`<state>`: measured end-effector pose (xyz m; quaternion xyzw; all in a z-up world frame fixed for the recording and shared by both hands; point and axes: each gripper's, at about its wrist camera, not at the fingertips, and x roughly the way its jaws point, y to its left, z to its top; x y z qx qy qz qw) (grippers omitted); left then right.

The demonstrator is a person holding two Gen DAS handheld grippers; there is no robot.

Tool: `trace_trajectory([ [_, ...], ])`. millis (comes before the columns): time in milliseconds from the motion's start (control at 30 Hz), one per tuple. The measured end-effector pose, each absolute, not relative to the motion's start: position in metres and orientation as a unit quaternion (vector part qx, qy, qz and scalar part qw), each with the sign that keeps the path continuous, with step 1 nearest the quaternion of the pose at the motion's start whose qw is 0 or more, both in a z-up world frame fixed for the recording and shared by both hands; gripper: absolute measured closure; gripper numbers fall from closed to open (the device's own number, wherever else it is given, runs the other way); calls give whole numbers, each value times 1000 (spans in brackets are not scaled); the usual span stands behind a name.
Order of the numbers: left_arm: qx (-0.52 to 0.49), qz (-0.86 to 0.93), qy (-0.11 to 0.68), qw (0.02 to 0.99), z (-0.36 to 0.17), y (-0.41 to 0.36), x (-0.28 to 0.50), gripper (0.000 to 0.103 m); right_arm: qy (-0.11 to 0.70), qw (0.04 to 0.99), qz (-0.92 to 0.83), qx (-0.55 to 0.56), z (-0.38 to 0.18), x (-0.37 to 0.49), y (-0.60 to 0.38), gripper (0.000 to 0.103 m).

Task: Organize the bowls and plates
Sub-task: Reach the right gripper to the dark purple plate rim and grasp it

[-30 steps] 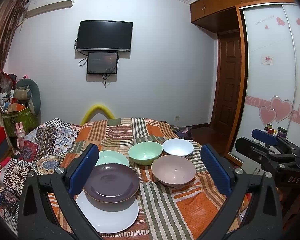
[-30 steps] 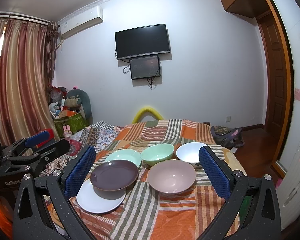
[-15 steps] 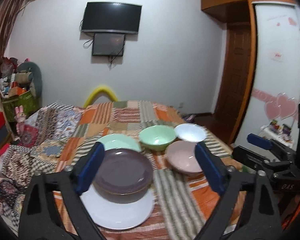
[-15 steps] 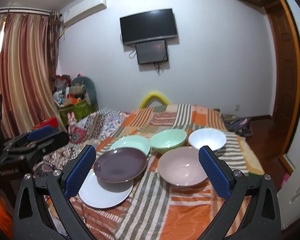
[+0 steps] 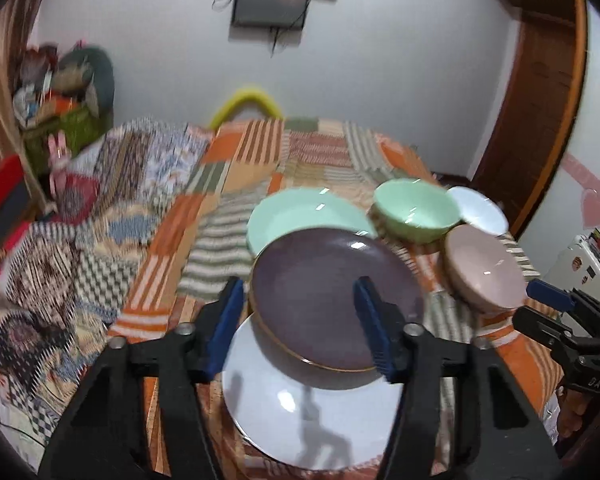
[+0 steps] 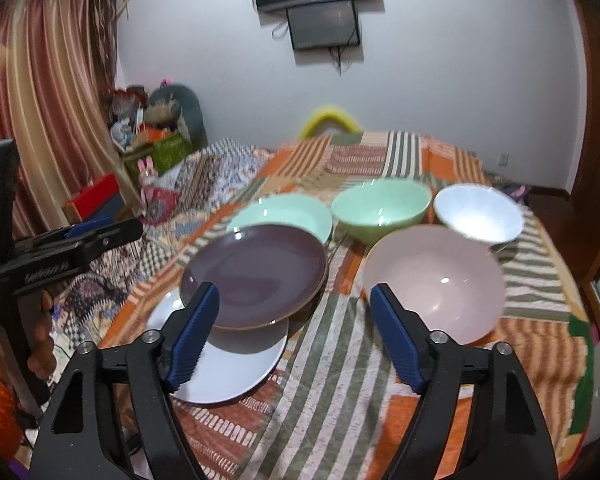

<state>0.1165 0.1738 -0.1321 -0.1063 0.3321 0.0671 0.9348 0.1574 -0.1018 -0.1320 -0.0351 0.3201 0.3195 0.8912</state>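
A dark purple plate lies partly on a white plate, with a mint plate behind. A mint bowl, a white bowl and a pink bowl stand to the right. My left gripper is open and empty, its fingers either side of the purple plate's near part, just above it. My right gripper is open and empty, above the cloth between the purple plate and the pink bowl.
The dishes rest on a striped orange patchwork cloth covering a bed. A patterned blanket lies at the left. Boxes and toys stand by the curtain. A wooden door is at the right.
Both grippers have moved forward and down toward the dishes. Both jaws have narrowed but stay open. The left one now straddles the purple plate.
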Motion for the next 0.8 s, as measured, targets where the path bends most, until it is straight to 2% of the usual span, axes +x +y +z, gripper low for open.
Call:
trace_trajectory([
  [100,-123,76,359,922,-156,196,134,59,338,887,312,-37,-148,172,-93,45],
  [233,-130,82,388,909,-182,211,153,63,364,879,306,-33,-164,188,-85,47],
  [300,-137,76,396,905,-192,217,161,69,374,876,303,-37,-172,193,-80,47],
  [400,-141,71,400,903,-198,220,168,74,384,873,297,-47,-183,200,-70,47],
  [500,-146,61,398,903,-201,222,176,75,395,869,296,-50,-193,207,-62,54],
  [633,-141,50,404,903,-205,222,189,76,408,866,286,-44,-201,217,-59,56],
  [700,-141,46,411,900,-208,224,195,80,415,864,284,-39,-203,221,-58,62],
  [800,-146,44,423,893,-214,228,202,82,415,865,279,-40,-205,222,-57,62],
])
